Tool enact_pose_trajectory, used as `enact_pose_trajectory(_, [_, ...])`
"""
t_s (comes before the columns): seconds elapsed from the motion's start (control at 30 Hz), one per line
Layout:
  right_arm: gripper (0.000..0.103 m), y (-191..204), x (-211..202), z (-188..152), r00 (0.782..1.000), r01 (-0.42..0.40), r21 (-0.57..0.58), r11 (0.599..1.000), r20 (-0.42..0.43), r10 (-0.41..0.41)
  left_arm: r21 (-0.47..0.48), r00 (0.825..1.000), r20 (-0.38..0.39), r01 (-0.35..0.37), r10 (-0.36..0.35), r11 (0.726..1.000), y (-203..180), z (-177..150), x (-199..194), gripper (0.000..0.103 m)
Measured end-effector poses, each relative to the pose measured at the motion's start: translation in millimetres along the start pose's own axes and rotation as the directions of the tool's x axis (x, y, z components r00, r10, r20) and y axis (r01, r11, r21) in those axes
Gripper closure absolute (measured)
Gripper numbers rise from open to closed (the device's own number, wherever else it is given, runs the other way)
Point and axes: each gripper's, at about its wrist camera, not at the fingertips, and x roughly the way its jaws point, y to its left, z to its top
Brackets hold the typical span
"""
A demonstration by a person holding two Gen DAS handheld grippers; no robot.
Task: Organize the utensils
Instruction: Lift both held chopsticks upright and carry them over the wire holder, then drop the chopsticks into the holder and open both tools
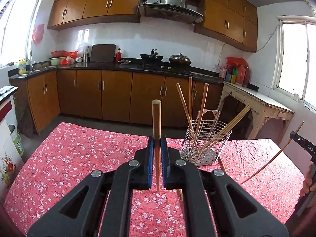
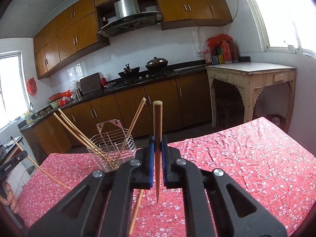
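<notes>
One chopstick is clamped upright in the left gripper, another in the right gripper. Both are held above the tablecloth, near the wire holder, where five more chopsticks are stood.

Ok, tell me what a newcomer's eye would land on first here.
Each gripper, left and right, pinches a chopstick, left and right, upright above the red floral cloth. The wire holder on the cloth already bristles with chopsticks, and one loose chopstick lies on the cloth near it.
</notes>
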Motion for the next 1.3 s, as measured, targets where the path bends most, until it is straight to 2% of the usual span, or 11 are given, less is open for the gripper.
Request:
enact_pose_trajectory(0.27, [0.095, 1.4, -1.2, 14.2, 1.000, -0.009, -0.003, 1.000, 0.023, 0.010, -0.018, 0.999, 0.025, 0.023, -0.023, 1.000, -12.0, 17.7, -2.4, 0.096])
enact_pose_trajectory(0.47, [0.095, 13.1, -8.2, 57.4, 0.992, -0.066, 0.006, 0.998, 0.104, 0.065, -0.024, 0.993, 0.092, 0.077, -0.074, 0.997, -44.4, 54.5, -10.2, 0.096])
enact_pose_trajectory(0.63, [0.095, 38.2, -7.3, 91.6, 0.975, -0.131, -0.017, 0.991, 0.180, 0.132, -0.020, 0.977, 0.192, 0.103, -0.097, 0.995, -84.5, 88.7, -11.3, 0.096])
enact_pose_trajectory(0.8, [0.095, 58.3, 11.9, 105.8, 0.962, -0.165, -0.045, 0.985, 0.214, 0.171, -0.018, 0.953, 0.299, 0.063, -0.055, 0.998, -109.8, 107.9, 3.4, 0.096])
enact_pose_trajectory(0.97, [0.095, 65.4, 45.3, 103.9, 0.963, -0.185, -0.029, 0.982, 0.194, 0.187, -0.044, 0.944, 0.330, 0.025, -0.009, 0.999, -108.7, 107.6, 31.3, 0.096])
enact_pose_trajectory(1.3, [0.095, 68.6, 105.9, 78.8, 0.972, -0.228, 0.018, 0.973, 0.067, 0.227, -0.105, 0.956, 0.293, 0.011, 0.021, 0.994, -88.0, 93.1, 73.3, 0.096])
